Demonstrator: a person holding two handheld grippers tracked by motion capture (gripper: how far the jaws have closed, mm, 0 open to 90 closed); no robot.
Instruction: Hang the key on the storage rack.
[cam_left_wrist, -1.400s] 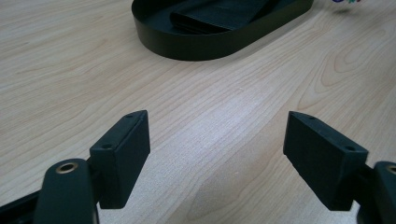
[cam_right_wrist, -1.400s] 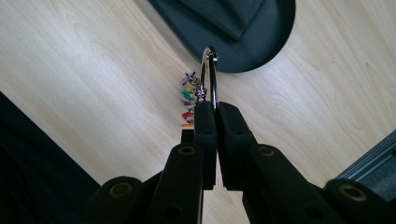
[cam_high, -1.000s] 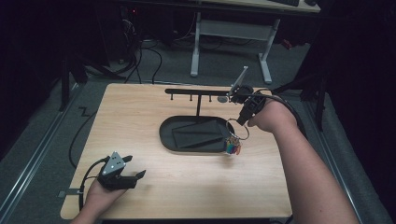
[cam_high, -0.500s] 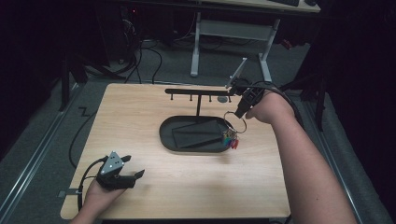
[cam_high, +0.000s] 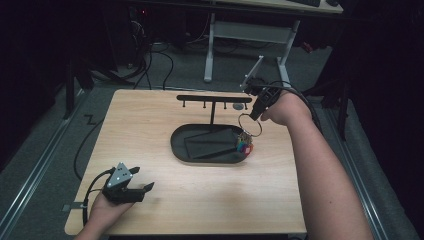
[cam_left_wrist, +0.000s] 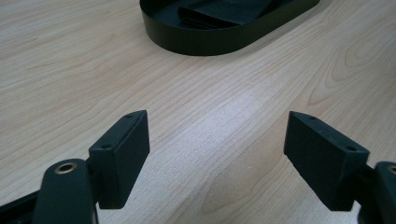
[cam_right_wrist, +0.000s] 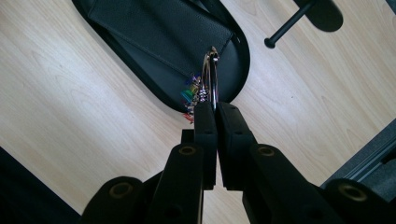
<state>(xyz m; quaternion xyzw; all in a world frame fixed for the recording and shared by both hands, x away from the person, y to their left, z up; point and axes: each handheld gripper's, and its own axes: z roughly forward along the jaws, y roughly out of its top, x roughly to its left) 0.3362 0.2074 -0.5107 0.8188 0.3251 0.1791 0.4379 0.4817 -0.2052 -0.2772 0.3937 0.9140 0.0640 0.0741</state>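
A dark room with cables on a grey floor surrounds a pale wooden table (cam_high: 150, 130), and a second desk's white legs stand beyond its far edge. Near the middle of the table lies a black oval tray (cam_high: 180, 150) with a flat dark pad (cam_high: 210, 142) inside it, and just behind the tray stands a black T-shaped rack (cam_high: 214, 99) with small pegs hanging under its bar. At the far right, the right gripper (cam_high: 255, 114) points down, its 2 jaws pressed together on a metal key ring (cam_high: 249, 125). The ring hangs in the air above the tray's right end, and a bunch of small coloured tags (cam_high: 244, 145) dangles from it close to the tray's right rim; whether the tags touch the rim is hard to tell. In the right gripper view the ring (cam_right_wrist: 211, 79) stands edge-on, pinched between the 2 black pads, with the tags (cam_right_wrist: 190, 93) to its left. At the near left corner of the table, the left gripper (cam_high: 147, 189) rests low in the person's hand, well apart from the tray, its jaws spread wide with nothing between them.
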